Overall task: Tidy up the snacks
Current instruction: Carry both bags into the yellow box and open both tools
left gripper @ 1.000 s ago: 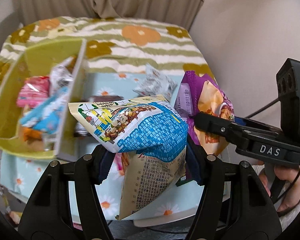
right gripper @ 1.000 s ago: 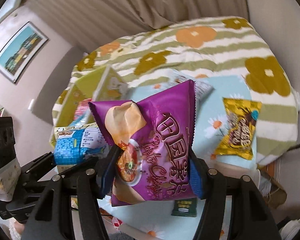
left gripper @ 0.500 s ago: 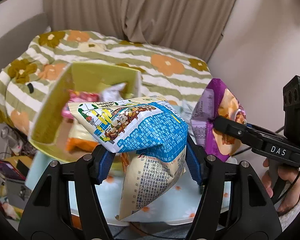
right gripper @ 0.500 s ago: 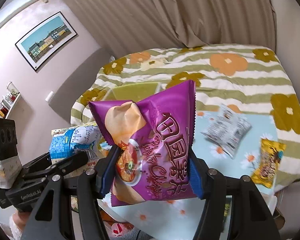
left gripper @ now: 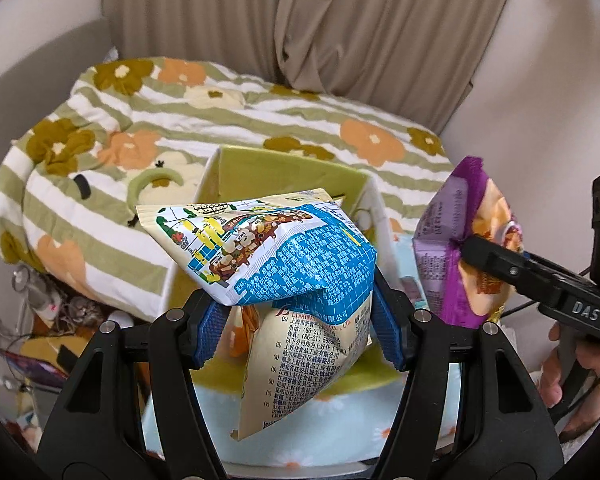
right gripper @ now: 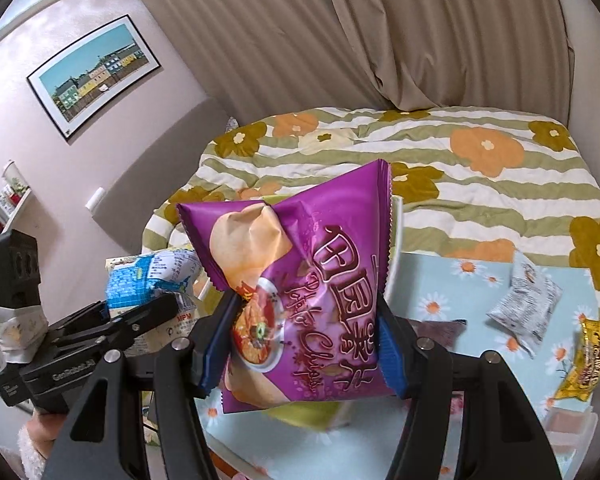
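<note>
Blue-and-cream crinkled foil snack bag (left gripper: 284,264) sits pinched between the blue pads of the left tool (left gripper: 296,324), held in the air right above the green open-top cardboard box (left gripper: 284,174). Box stands on a bench under a light-blue daisy-print cloth (right gripper: 476,292); its contents are mostly hidden by the bag, only an orange packet edge (left gripper: 244,336) shows inside. Purple glossy potato-chip bag (right gripper: 304,288) is clamped by the right tool (right gripper: 304,348), pads pressing both sides, also raised, just right of the box in the left wrist view and in front of it in the right wrist view. Right hand (left gripper: 572,384) grips that tool's handle. Right of the box on the cloth: grey-white crumpled snack packet (right gripper: 524,304), well apart from the box; yellow chocolate-snack wrapper (right gripper: 586,360) farther right near the cloth edge; dark flat packet (right gripper: 440,330) partly hidden behind the right tool. Behind the box lies a bed with a green-striped flowered quilt (left gripper: 204,120); beige curtain (left gripper: 340,24) behind that.
</note>
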### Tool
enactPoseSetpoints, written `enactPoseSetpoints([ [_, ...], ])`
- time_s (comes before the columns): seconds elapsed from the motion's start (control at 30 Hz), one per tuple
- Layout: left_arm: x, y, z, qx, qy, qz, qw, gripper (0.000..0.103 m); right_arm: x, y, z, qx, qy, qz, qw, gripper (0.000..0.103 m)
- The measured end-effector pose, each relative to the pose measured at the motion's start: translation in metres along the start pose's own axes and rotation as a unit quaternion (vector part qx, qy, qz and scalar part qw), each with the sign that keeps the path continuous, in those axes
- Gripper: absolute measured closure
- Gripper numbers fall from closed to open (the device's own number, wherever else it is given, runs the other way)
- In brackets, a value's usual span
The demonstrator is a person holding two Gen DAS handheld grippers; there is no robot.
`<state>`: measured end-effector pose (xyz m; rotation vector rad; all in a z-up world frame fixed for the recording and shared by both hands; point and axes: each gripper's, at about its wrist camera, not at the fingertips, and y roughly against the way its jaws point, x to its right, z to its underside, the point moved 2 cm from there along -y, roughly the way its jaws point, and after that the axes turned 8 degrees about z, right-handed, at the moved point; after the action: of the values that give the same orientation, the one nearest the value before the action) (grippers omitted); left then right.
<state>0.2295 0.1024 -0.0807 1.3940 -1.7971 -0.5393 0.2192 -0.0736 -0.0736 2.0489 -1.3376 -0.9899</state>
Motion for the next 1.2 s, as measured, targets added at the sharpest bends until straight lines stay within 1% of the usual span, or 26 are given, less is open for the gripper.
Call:
enactPoseSetpoints([
  [0.17,-0.039,-0.046,-0.009,-0.05,-0.004,0.022,0.9985,0.043,-0.014,-0.031,-0.006,-0.012,-0.023,0.025,0.999,0.045],
  [0.23,-0.05,-0.062,-0.01,-0.066,-0.005,0.03,0.9973,0.04,-0.019,-0.042,-0.007,-0.017,-0.034,0.035,0.999,0.045],
  [0.3,-0.059,-0.072,-0.009,-0.077,-0.015,0.029,0.9965,0.027,-0.023,-0.051,-0.006,-0.021,-0.045,0.045,0.998,0.045],
  [0.33,-0.063,-0.078,-0.008,-0.084,-0.021,0.026,0.9959,0.01,-0.024,-0.055,-0.006,-0.023,-0.051,0.049,0.997,0.045],
  [0.37,-0.063,-0.08,-0.006,-0.086,-0.024,0.026,0.9957,0.001,-0.025,-0.059,-0.006,-0.024,-0.056,0.054,0.997,0.045],
  [0.5,-0.073,-0.085,0.003,-0.096,-0.019,0.033,0.9946,0.001,-0.027,-0.069,-0.005,-0.032,-0.068,0.067,0.995,0.045],
  [0.7,-0.078,-0.079,0.018,-0.101,-0.011,0.037,0.9942,0.001,-0.031,-0.077,-0.006,-0.039,-0.06,0.08,0.994,0.045],
  [0.93,-0.072,-0.06,0.025,-0.087,-0.013,0.026,0.9958,0.001,-0.038,-0.08,-0.011,-0.044,-0.047,0.077,0.995,0.044],
  [1.0,-0.069,-0.057,0.024,-0.083,-0.016,0.015,0.9963,0.001,-0.039,-0.083,-0.013,-0.047,-0.039,0.077,0.995,0.044],
  [1.07,-0.067,-0.056,0.024,-0.082,-0.019,0.004,0.9964,0.001,-0.038,-0.089,-0.016,-0.056,-0.033,0.078,0.995,0.044],
  [1.2,-0.065,-0.058,0.023,-0.079,-0.014,-0.005,0.9968,0.001,-0.035,-0.108,-0.022,-0.076,-0.015,0.083,0.994,0.043],
])
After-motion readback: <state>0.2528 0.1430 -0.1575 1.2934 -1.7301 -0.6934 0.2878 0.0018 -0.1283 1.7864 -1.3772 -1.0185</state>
